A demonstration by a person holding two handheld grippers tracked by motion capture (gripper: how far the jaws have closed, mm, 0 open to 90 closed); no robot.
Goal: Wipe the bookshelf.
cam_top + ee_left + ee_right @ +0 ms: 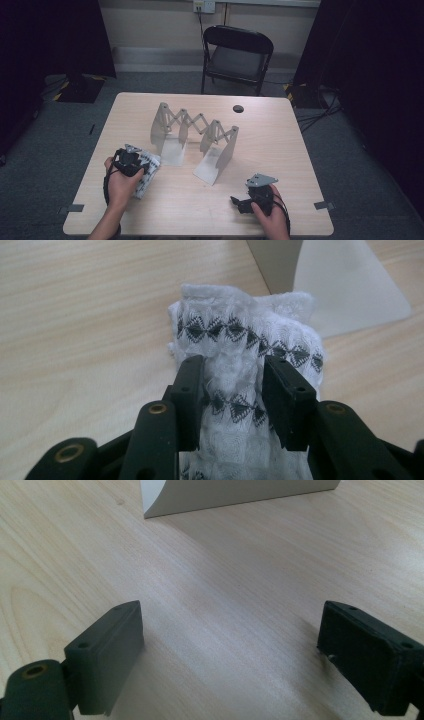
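Pale wooden table (280, 150), left gripper (232, 385) fingers pinching white patterned cloth (245, 330), right gripper (230, 655) fingers spread wide.

White patterned cloth (240, 345), bunched, on table's near-left part

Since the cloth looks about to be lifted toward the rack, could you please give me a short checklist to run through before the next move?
1. Left hand-held gripper clamps the white patterned cloth: ok, fabric is bunched between the jaws.
2. Whole cloth gathered: not ok, part spreads beyond the jaws on the table.
3. Right hand-held gripper free: ok, jaws wide apart with nothing between them.
4. Folding rack upright: ok, standing at the table's middle.
5. Cloth clear of the rack's base plate: cannot tell, the edges look very close.
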